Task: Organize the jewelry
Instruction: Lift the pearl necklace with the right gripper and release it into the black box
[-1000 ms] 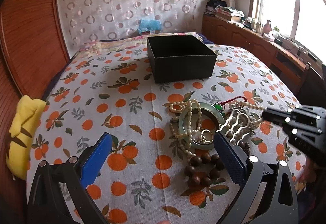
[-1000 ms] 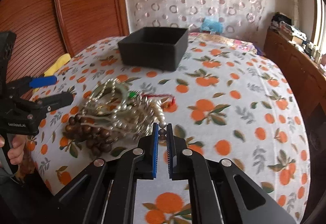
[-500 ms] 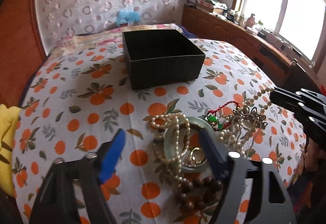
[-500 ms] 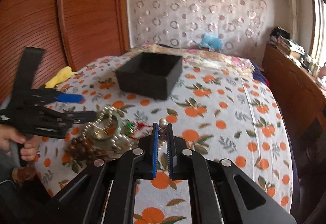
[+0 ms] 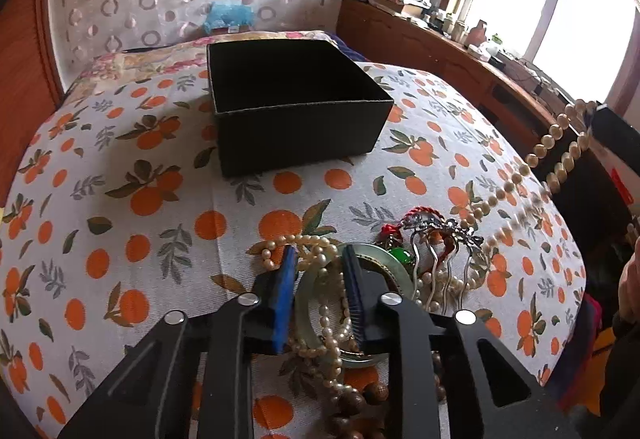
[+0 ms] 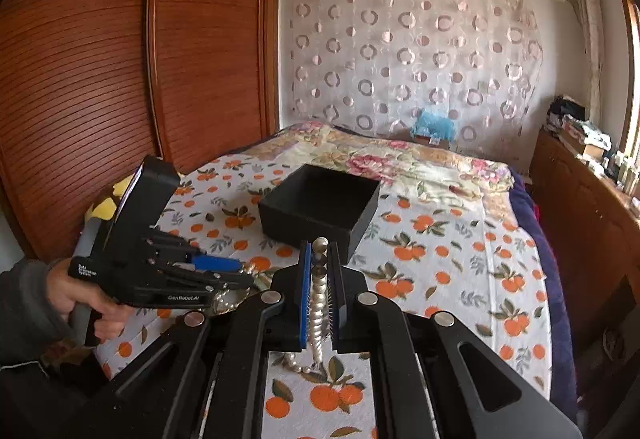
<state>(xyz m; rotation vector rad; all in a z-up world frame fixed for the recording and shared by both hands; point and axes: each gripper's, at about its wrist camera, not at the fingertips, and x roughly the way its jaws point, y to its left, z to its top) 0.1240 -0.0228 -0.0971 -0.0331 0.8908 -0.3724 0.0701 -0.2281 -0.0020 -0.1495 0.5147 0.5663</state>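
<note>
Pearl necklace (image 6: 319,299) pinched in right hand-held gripper (image 6: 320,271), strand trailing down to jewelry pile on bed. Left hand-held gripper (image 5: 318,291) narrowed around jade bangle (image 5: 310,303) rim and second pearl strand (image 5: 324,271) in pile; firm grip, cannot tell. Black box (image 5: 296,107) beyond both grippers, open-topped. Silver hair comb (image 5: 444,239) just right of left gripper.
</note>
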